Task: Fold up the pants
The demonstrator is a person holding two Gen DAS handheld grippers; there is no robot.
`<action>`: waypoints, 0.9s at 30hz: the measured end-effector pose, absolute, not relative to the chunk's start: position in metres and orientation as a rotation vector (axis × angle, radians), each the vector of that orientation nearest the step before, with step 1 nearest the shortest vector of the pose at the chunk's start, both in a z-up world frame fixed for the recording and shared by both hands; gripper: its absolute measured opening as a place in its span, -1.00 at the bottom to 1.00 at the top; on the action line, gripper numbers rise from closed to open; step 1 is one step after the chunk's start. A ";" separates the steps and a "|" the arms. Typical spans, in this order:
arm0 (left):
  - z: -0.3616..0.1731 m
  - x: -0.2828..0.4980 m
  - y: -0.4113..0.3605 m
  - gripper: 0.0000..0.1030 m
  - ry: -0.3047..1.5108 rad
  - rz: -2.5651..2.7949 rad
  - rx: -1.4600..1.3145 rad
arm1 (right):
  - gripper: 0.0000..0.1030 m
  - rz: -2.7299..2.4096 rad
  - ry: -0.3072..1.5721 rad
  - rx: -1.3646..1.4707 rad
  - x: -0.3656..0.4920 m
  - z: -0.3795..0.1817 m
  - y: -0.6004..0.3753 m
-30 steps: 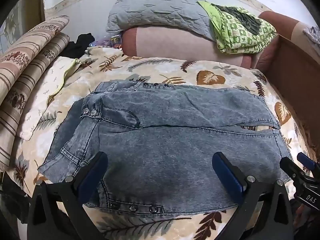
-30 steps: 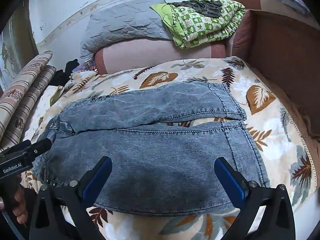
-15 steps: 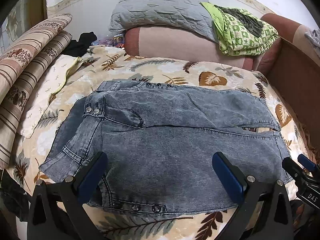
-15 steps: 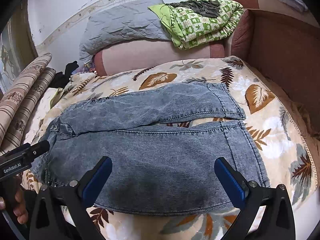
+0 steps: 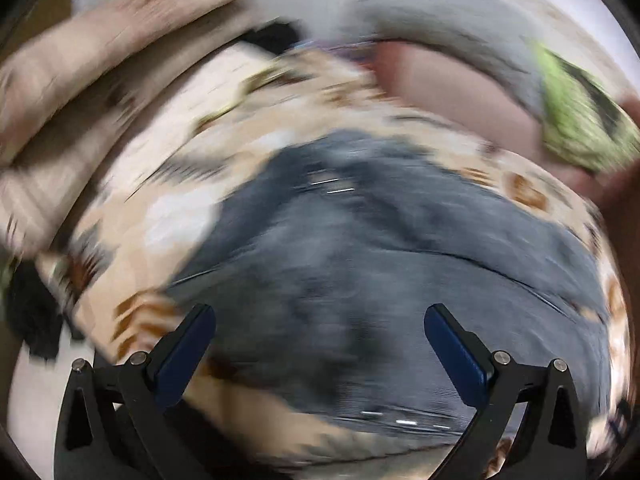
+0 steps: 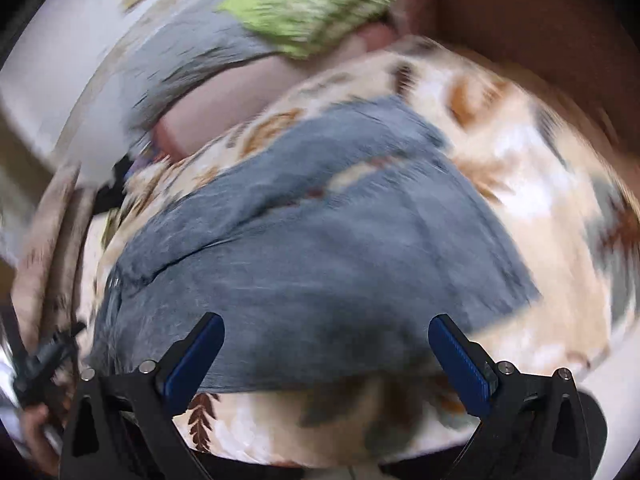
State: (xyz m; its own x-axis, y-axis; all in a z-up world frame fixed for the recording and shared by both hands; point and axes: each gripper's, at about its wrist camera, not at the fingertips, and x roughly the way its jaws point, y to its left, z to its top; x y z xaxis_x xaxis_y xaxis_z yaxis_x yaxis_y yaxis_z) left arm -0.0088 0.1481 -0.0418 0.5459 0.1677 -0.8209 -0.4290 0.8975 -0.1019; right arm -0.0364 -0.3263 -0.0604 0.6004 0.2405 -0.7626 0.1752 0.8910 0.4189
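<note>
Jeans (image 5: 360,280) lie spread flat on the leaf-print cover (image 5: 168,216), both frames heavily motion-blurred. We see our left gripper (image 5: 320,344) with jaws wide apart, holding nothing, hovering over the near part of the denim. Right gripper (image 6: 326,356) same: jaws spread, nothing between the pads (image 6: 460,364), over the near edge of the jeans (image 6: 320,264).

Around: striped roll (image 5: 80,92) along the left side, grey quilt (image 5: 440,40) on a pink bolster (image 5: 448,96) behind the jeans, green patterned cloth (image 5: 580,120) at back right. In the right view, green cloth (image 6: 312,12) sits on the quilt (image 6: 192,64), brown panel (image 6: 540,40) on the right. Left gripper (image 6: 44,364) shows at the left edge there, beside the jeans, too blurred to read its jaws. Nothing sits between either gripper and the denim.
</note>
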 end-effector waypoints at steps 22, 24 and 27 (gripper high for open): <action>-0.100 -0.021 0.222 -0.11 1.031 0.460 -0.720 | 0.01 -0.150 0.957 1.099 -0.025 -0.118 -0.448; -0.103 -0.017 0.224 -0.11 1.036 0.452 -0.737 | -0.02 -0.150 0.971 1.113 -0.022 -0.124 -0.452; -0.102 -0.017 0.225 -0.11 1.041 0.463 -0.745 | -0.12 -0.144 0.966 1.090 -0.025 -0.125 -0.453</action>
State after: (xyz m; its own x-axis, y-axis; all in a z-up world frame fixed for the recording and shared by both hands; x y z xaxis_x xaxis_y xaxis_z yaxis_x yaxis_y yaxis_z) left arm -0.0170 0.2246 -0.1023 0.4456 0.0008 -0.8952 -0.6640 0.6710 -0.3299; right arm -0.0251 -0.4535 -0.1248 0.6024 0.3414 -0.7216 0.5366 0.4961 0.6826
